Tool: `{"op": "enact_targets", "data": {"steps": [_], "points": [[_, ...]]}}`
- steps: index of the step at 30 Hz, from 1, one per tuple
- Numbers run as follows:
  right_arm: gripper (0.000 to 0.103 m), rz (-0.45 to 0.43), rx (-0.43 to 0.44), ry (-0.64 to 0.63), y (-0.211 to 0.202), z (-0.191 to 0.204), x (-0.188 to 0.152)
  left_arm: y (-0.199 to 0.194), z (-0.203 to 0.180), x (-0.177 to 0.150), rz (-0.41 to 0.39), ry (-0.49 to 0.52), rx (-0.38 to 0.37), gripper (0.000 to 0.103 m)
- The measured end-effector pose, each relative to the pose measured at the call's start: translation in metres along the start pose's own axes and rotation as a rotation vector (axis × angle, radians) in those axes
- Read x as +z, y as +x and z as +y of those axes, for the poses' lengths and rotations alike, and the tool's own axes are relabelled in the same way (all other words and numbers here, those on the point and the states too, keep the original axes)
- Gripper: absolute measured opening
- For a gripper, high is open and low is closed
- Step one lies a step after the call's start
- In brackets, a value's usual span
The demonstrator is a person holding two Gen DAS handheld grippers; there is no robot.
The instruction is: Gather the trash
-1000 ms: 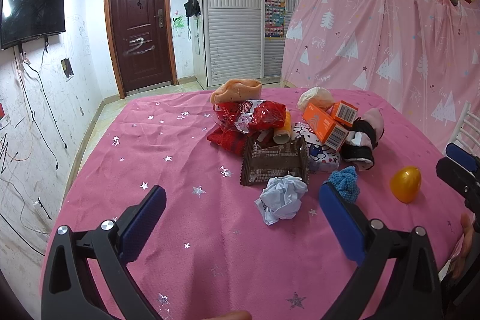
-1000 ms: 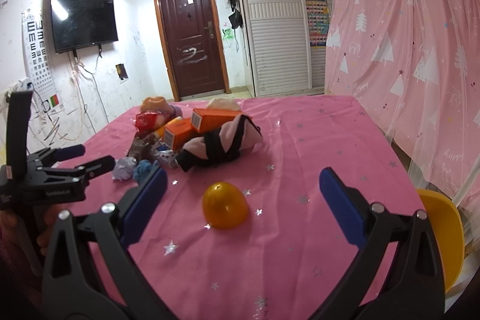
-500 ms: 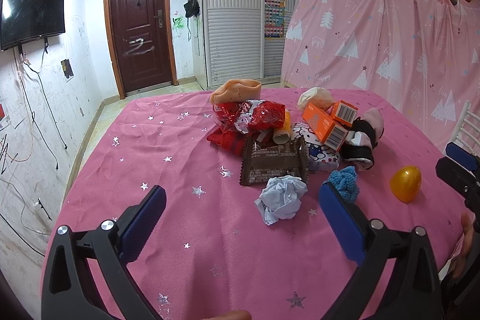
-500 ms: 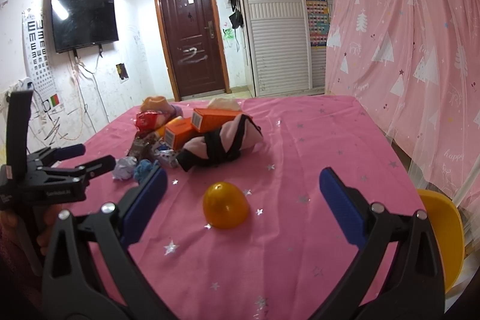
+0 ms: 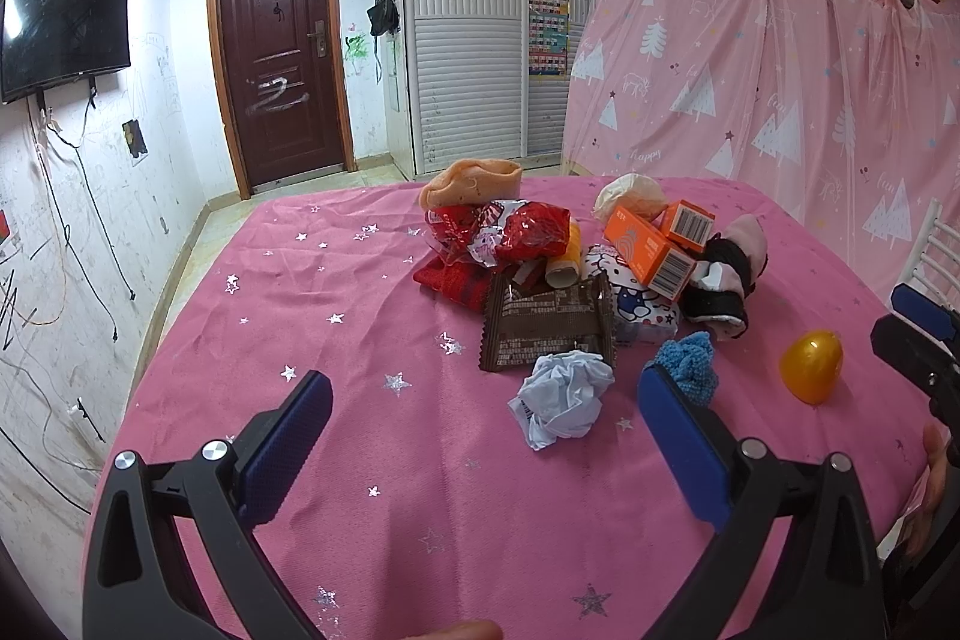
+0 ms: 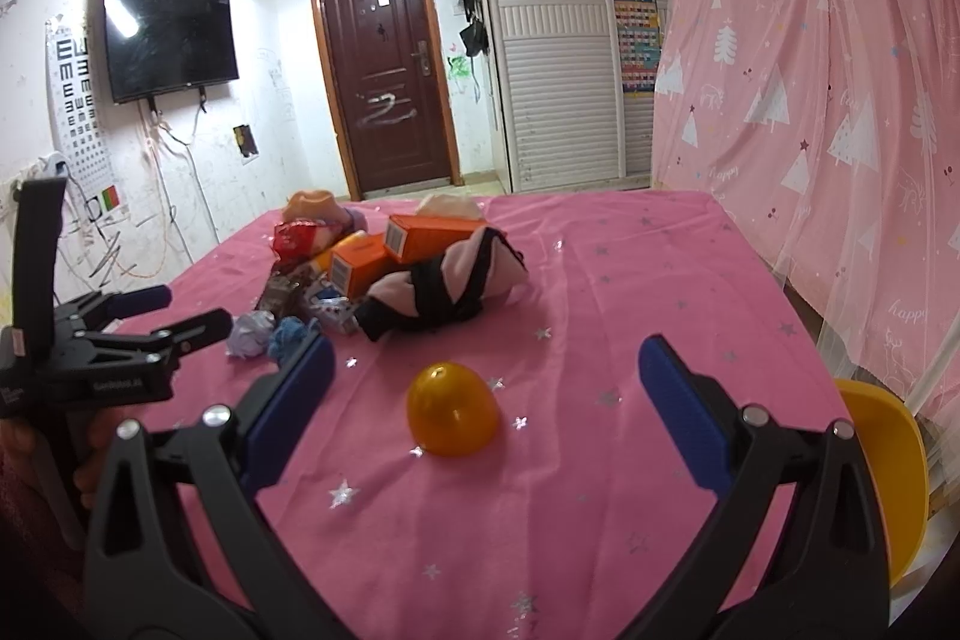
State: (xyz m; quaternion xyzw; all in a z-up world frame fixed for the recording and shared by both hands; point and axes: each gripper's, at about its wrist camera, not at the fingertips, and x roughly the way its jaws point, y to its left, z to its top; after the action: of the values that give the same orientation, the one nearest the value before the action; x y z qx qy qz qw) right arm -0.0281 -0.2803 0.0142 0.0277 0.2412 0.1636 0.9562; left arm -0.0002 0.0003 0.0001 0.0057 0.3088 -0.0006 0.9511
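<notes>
Well apart, the blue-padded fingers of the left gripper (image 5: 485,418) hang spread above the pink starred tablecloth (image 5: 336,292), holding nothing. Just inside the right finger and a little ahead of its tip lies a crumpled white paper ball (image 5: 564,398); a blue knitted scrap (image 5: 690,365) sits right at that fingertip. Beyond the paper, ahead of the fingers, a brown snack wrapper (image 5: 549,325) lies flat, and behind it the heap rises: a red foil wrapper (image 5: 516,235), a cardboard tube (image 5: 565,268), two orange boxes (image 5: 651,253), a cartoon-printed packet (image 5: 636,301), an orange sock (image 5: 471,181) and a black-and-pink bundle of cloth (image 5: 729,274).

The right gripper (image 6: 486,376) is likewise wide open and empty. A golden plastic egg (image 6: 453,409) rests on the cloth between its fingers, slightly ahead of the tips and touching neither. Outside its right finger, past the table's edge, a yellow bin (image 6: 894,466) shows. Outside the opposite finger, the other gripper is in sight with the paper ball close to its tips.
</notes>
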Motion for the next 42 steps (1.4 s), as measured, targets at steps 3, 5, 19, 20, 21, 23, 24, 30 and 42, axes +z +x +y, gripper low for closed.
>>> {"op": "enact_targets", "data": {"steps": [3,5,19,20,21,23,24,30,42], "points": [[0.097,0.001,0.001,0.001,-0.001,-0.002,0.000,0.000,0.000,0.000,-0.001,0.000,0.000,0.095],[0.097,0.000,0.001,0.000,0.000,0.000,-0.001,0.000,0.000,0.000,-0.001,0.000,0.000,0.095],[0.097,0.000,0.001,-0.001,-0.001,-0.001,-0.002,0.000,0.000,0.000,-0.001,0.002,0.001,0.095],[0.097,0.001,0.001,-0.001,0.000,0.000,-0.002,0.000,0.000,0.000,-0.002,0.003,0.001,0.095],[0.097,0.001,0.000,-0.001,-0.001,-0.002,-0.002,0.000,0.000,0.000,-0.001,0.002,0.002,0.095],[0.097,0.000,0.001,0.000,-0.001,0.000,-0.002,0.000,0.000,0.000,-0.001,0.002,0.001,0.095],[0.097,0.001,0.001,-0.001,-0.001,-0.001,-0.002,0.000,0.000,0.000,-0.001,0.001,0.001,0.095],[0.097,0.001,-0.001,-0.005,-0.001,0.001,-0.002,0.000,0.000,0.000,0.000,0.002,0.001,0.095],[0.097,0.092,-0.024,-0.080,0.003,-0.001,0.000,0.016,-0.010,0.006,0.124,0.092,-0.047,0.095]]}}
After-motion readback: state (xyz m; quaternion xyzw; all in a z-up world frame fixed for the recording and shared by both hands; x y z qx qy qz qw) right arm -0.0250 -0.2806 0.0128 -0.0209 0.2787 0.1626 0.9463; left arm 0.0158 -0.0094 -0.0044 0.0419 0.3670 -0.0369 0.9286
